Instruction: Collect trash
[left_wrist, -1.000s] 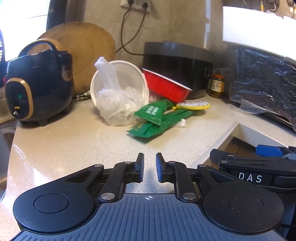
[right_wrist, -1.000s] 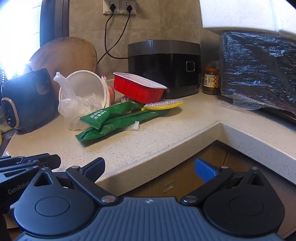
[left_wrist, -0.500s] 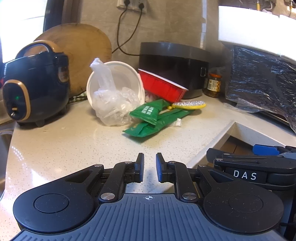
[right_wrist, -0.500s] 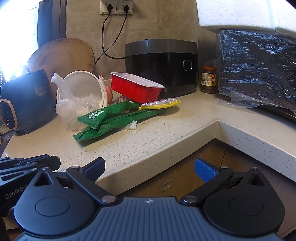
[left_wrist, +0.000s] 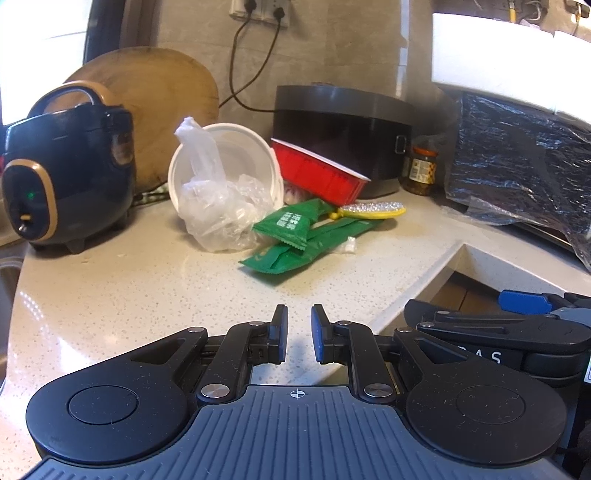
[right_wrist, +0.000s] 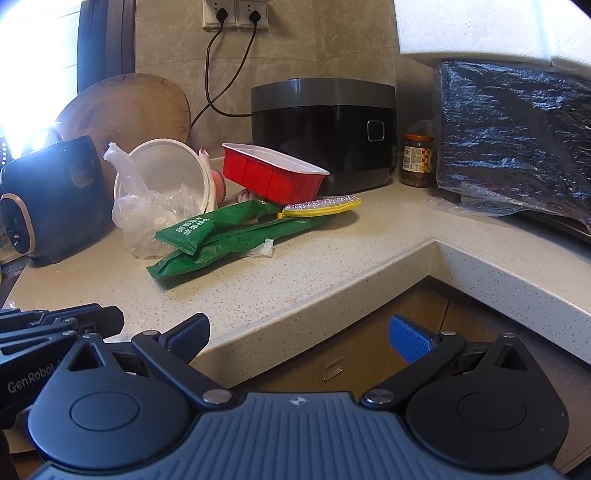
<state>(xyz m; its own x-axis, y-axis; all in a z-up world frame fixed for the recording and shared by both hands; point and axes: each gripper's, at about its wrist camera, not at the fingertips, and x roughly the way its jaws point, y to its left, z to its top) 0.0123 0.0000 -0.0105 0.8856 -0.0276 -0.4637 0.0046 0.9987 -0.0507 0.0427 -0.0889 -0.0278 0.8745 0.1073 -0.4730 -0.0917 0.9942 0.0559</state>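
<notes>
A pile of trash lies on the speckled counter (left_wrist: 129, 295): green wrappers (left_wrist: 295, 236) (right_wrist: 207, 240), a crumpled clear plastic bag (left_wrist: 218, 206) (right_wrist: 147, 214) in front of a tipped white bowl (left_wrist: 240, 155) (right_wrist: 166, 166), a tilted red tray (left_wrist: 317, 173) (right_wrist: 273, 173), and a yellow glittery sponge (left_wrist: 373, 210) (right_wrist: 321, 205). My left gripper (left_wrist: 298, 332) hovers over the counter short of the pile, jaws nearly closed on nothing. My right gripper (right_wrist: 299, 332) is open and empty, off the counter's front edge.
A dark blue cooker (left_wrist: 62, 173) stands at the left. A black rice cooker (right_wrist: 325, 129) and a jar (right_wrist: 417, 158) stand at the back. A black plastic-wrapped bulk (right_wrist: 517, 140) sits on the right. A wooden board (left_wrist: 155, 103) leans on the wall.
Both grippers have drifted slightly forward toward the pile. Their jaws have not changed.
</notes>
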